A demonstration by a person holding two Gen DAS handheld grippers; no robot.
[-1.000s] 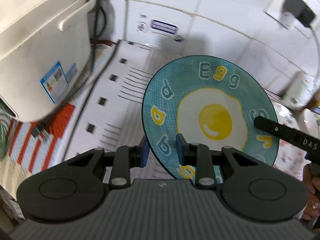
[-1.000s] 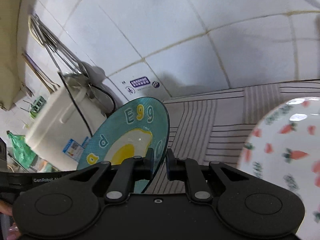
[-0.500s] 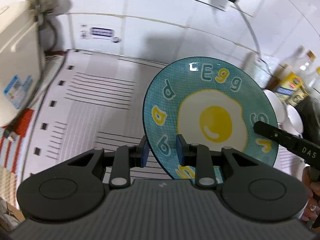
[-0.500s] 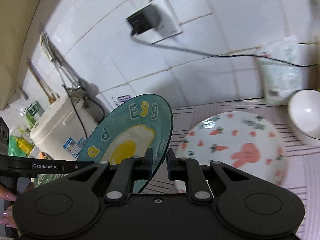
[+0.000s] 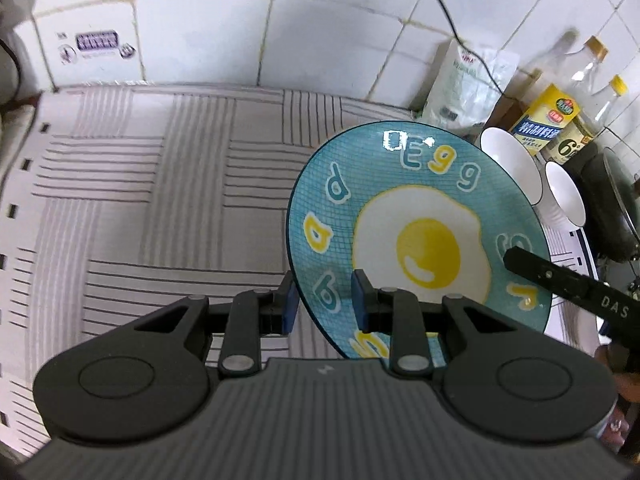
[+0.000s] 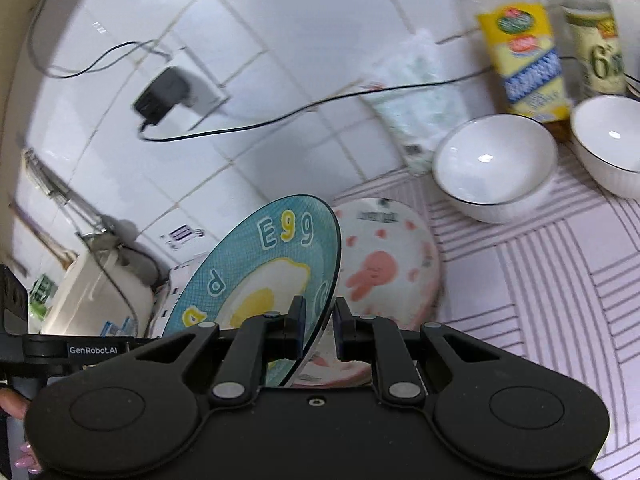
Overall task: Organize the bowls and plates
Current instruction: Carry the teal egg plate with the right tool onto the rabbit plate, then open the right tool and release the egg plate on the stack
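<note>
Egg plate: a teal plate (image 5: 416,236) printed with a fried egg and the letters "Egg" hangs tilted in the air above the striped mat (image 5: 132,208), gripped at two points on its rim.
Left gripper: the left gripper (image 5: 324,306) points steeply down at the mat, its blue-padded fingers (image 5: 289,304) clamped on the plate's near lower rim, one pad behind the plate and one on its printed face.
Right gripper: the right gripper (image 6: 318,326) points down at a shallower slant, its black fingers (image 6: 297,322) pinched on the plate's edge; from its own camera the plate (image 6: 260,280) rises edge-on up and to the left of the fingertips.
Opposite side: in the left wrist view the right gripper's finger enters from the right edge and lies across the plate's rim, on the side opposite the left fingers.
Hands: pink-painted fingernails (image 6: 26,458) show at the lower left corner of the right wrist view, under the other gripper's handle.
Rabbit plate: a white plate with a pink rabbit and carrots (image 6: 384,272) lies flat on the mat, just beyond the right fingertips and partly hidden by the egg plate.
Bowls: two white bowls (image 6: 494,168) (image 6: 608,140) sit farther off, ahead and to the right of the right fingers, before the yellow-labelled bottles (image 6: 524,60).
Backdrop: a white tiled wall (image 5: 208,28) with a plugged-in adapter (image 6: 160,96).
</note>
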